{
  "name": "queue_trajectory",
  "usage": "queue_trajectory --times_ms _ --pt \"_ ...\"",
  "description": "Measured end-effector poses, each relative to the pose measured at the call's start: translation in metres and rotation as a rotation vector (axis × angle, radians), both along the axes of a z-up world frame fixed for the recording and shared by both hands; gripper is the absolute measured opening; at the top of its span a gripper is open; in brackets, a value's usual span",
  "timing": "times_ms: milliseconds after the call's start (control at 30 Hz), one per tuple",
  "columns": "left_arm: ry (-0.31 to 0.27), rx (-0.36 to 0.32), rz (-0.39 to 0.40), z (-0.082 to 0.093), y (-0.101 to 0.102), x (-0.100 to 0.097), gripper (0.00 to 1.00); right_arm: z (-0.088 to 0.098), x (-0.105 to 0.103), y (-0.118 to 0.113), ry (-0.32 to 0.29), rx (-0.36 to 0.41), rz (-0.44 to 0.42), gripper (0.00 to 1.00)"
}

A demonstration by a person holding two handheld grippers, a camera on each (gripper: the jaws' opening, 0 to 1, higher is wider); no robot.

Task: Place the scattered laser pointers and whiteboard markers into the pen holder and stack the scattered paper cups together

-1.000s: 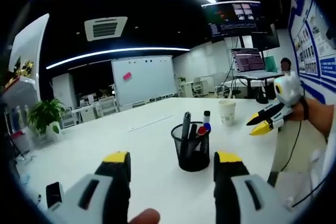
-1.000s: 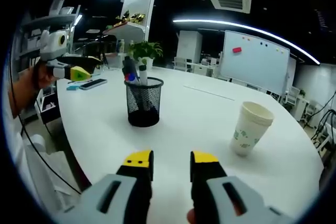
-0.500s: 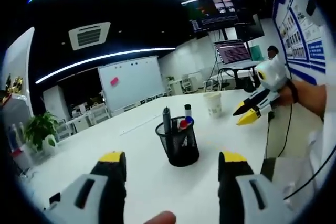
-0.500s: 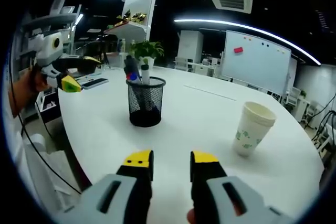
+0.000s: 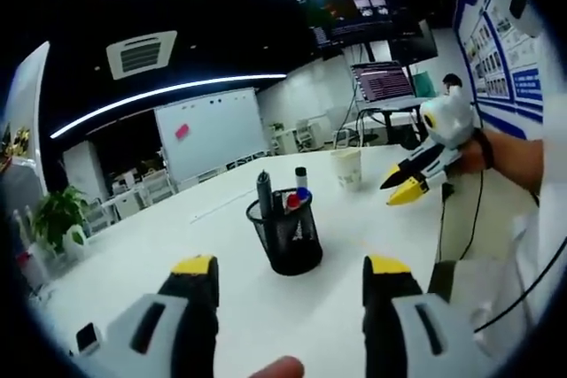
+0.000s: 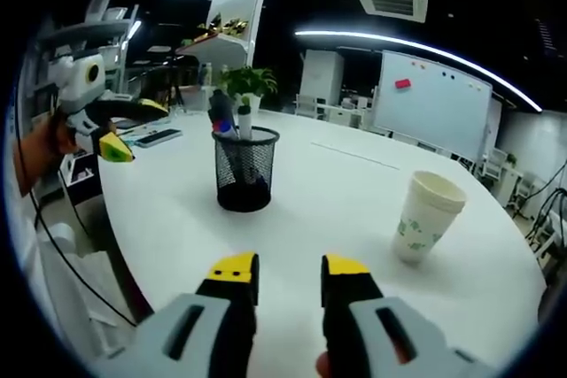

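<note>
**Both grippers empty and clear of the table; holder filled, cups stacked**

Left gripper view: left gripper (image 5: 288,272) is held above the white table (image 5: 142,254), jaws set wide apart, nothing between them. Straight ahead stands the black mesh pen holder (image 5: 288,238), with markers and pointers (image 5: 282,196) upright in it; exact count unreadable. Beyond it sits the paper cup (image 5: 346,168), upright. The right gripper (image 5: 400,186) enters from the right, in the air off the table edge, held by a hand (image 5: 483,150). Its jaws look nearly together, but at this angle I cannot tell for certain.

Right gripper view: right gripper (image 6: 289,273) has its jaws parted by a narrow gap, empty. Pen holder (image 6: 244,170) sits ahead to the left, paper cup (image 6: 424,217) ahead to the right, well apart from each other. The left gripper (image 6: 111,135) hangs off the table's left edge.

Judgement: no loose pens or single cups appear on the visible tabletop, so the task looks near finished. A good finish keeps both grippers high and well away from the holder, since a knock would tip it.

Unclear: whether the cup is one or a nested stack; the near table edge is cut off below the jaws.
</note>
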State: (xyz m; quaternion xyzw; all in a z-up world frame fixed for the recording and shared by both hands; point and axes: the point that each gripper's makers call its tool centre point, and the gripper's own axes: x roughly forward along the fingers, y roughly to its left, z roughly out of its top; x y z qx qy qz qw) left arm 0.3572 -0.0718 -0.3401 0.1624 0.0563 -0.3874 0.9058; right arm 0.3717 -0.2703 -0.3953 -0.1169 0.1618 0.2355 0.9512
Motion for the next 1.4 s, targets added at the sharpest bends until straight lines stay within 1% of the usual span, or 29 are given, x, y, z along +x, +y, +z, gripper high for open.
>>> queue_trajectory --times_ms 167,467,533,700,833,900,1000,1133,1400 --pt "-0.003 0.016 -0.018 -0.001 -0.003 -0.002 0.65 0.001 0.004 -0.001 -0.029 0.026 0.004 0.30" --pt "-0.002 0.019 -0.031 -0.002 -0.004 -0.004 0.65 0.002 0.008 -0.005 -0.037 0.040 -0.009 0.31" --pt "0.008 0.016 -0.039 -0.003 -0.005 -0.006 0.65 0.004 0.008 -0.006 -0.046 0.043 -0.012 0.31" --pt "0.005 0.023 -0.045 -0.003 -0.006 -0.007 0.65 0.007 0.011 -0.009 -0.064 0.061 -0.026 0.31" --pt "0.011 0.005 -0.057 -0.001 -0.010 -0.010 0.65 0.007 0.014 -0.013 -0.069 0.065 -0.040 0.32" --pt "-0.040 0.031 -0.038 0.003 -0.008 -0.007 0.64 0.007 0.014 -0.014 -0.068 0.068 -0.044 0.33" --pt "-0.028 0.010 -0.031 0.003 -0.006 -0.005 0.64 0.005 0.015 -0.015 -0.061 0.070 -0.051 0.35" --pt "-0.028 0.013 -0.022 0.003 -0.004 -0.003 0.64 0.006 0.015 -0.018 -0.065 0.075 -0.061 0.36" --pt "-0.020 0.001 -0.032 0.003 -0.006 -0.006 0.64 0.003 0.018 -0.028 -0.059 0.081 -0.096 0.39"
